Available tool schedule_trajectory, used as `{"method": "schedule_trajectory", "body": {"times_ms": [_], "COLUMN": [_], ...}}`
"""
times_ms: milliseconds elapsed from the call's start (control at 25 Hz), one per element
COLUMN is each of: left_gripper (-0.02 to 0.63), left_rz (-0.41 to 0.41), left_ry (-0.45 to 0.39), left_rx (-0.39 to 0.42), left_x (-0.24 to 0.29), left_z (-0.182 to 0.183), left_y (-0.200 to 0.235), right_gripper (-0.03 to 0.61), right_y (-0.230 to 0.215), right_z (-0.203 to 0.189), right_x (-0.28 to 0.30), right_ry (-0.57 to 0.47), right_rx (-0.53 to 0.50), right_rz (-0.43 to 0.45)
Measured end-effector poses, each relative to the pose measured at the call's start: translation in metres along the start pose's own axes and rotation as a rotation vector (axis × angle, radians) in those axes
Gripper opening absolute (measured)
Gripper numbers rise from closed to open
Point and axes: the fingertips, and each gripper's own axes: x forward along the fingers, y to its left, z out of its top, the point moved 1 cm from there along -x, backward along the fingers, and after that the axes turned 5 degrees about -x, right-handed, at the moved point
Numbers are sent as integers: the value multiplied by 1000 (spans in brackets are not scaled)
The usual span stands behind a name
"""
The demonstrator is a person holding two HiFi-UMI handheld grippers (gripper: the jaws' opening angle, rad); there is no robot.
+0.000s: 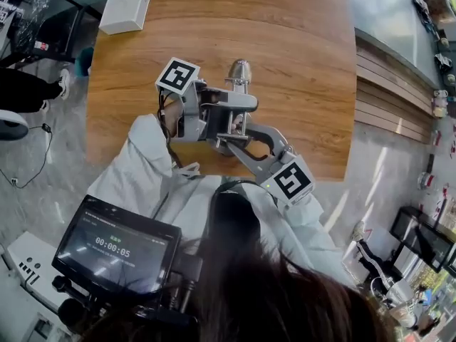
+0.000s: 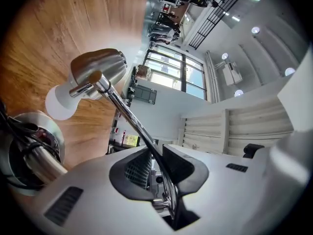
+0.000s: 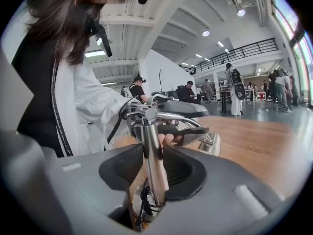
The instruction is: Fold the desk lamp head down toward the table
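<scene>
Chrome desk lamp [image 1: 240, 84] by the table's [image 1: 299, 48] near edge, its bell-shaped head [image 2: 98, 70] showing a white bulb [image 2: 61, 102]. The right gripper's [image 3: 154, 155] jaws clamp its upright post [image 3: 152, 165]. The left gripper's [image 2: 156, 153] narrow jaws are closing around the thin arm [image 2: 132, 119].

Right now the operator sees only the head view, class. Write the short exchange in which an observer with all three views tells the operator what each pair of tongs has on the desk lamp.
Operator: What sits in the left tongs?
Observer: The thin chrome rod that leads to the lamp head runs between them. They are closing, but one pad still looks apart from the rod.
Operator: And the right tongs?
Observer: They are clamped on the upright post, with a pad pressed to each side.
</scene>
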Motion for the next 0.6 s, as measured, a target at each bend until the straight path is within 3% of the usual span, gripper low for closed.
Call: {"method": "schedule_trajectory", "body": {"times_ms": [280,600], "left_gripper": [71,105], "left_rz": [-26,-35], "left_ry": [36,-15], "left_rx": [-59,74], "left_x": [-1,-7], "left_z": [-2,0], "left_y": [0,-4], "right_gripper": [127,132], "right_y": [0,-1], "right_z": [3,-10], "right_x": [1,1], "right_ry": [-9,11], "right_rx": [14,79], "right_rz": [7,33]}}
